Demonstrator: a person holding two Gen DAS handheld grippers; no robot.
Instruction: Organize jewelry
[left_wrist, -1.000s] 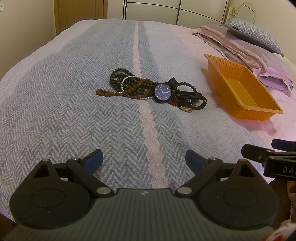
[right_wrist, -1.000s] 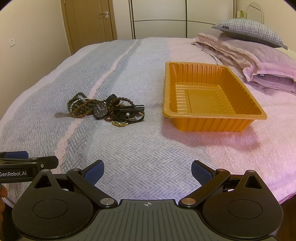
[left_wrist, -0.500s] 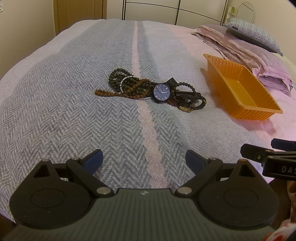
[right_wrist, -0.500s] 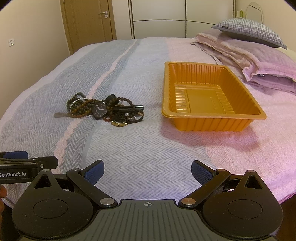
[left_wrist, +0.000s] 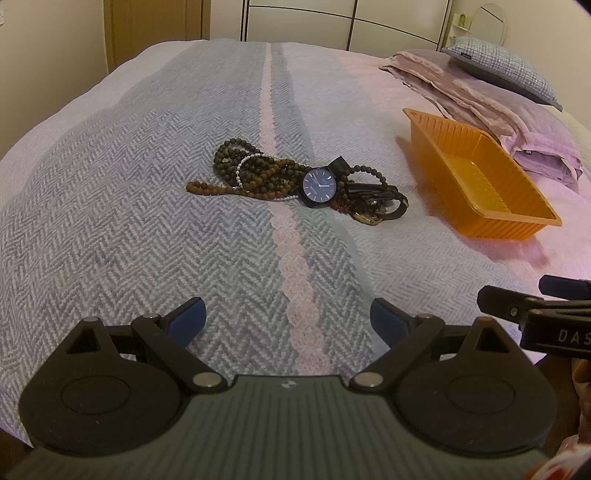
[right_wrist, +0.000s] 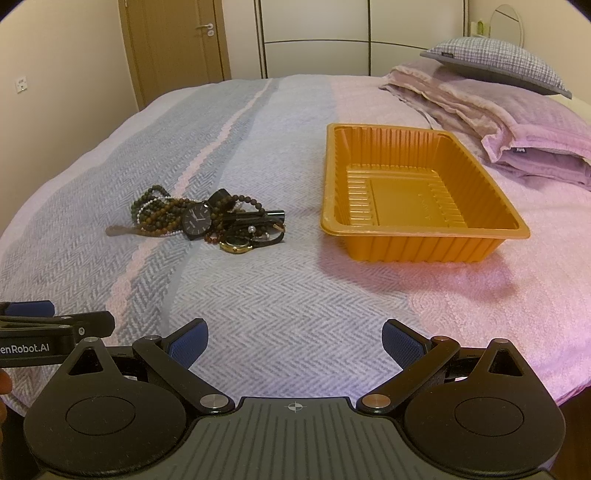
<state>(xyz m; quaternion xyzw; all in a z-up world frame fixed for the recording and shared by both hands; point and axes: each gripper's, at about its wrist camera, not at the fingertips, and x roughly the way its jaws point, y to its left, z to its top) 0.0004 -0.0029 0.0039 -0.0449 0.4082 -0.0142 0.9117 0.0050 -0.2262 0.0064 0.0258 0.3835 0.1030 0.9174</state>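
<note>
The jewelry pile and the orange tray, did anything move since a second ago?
Nothing visibly changed. The jewelry pile lies untouched on the bed beside the empty orange tray, and the left hand-held gripper and right hand-held gripper stay open, holding nothing.

In the right wrist view, the left gripper (right_wrist: 55, 321) is cut off by the left edge, its printed lettering clipped. The straps of the gold-rimmed watch (right_wrist: 236, 243) are lost in the jewelry pile (right_wrist: 207, 221). The checked pillow (left_wrist: 506, 70) is cut by the right edge.
</note>
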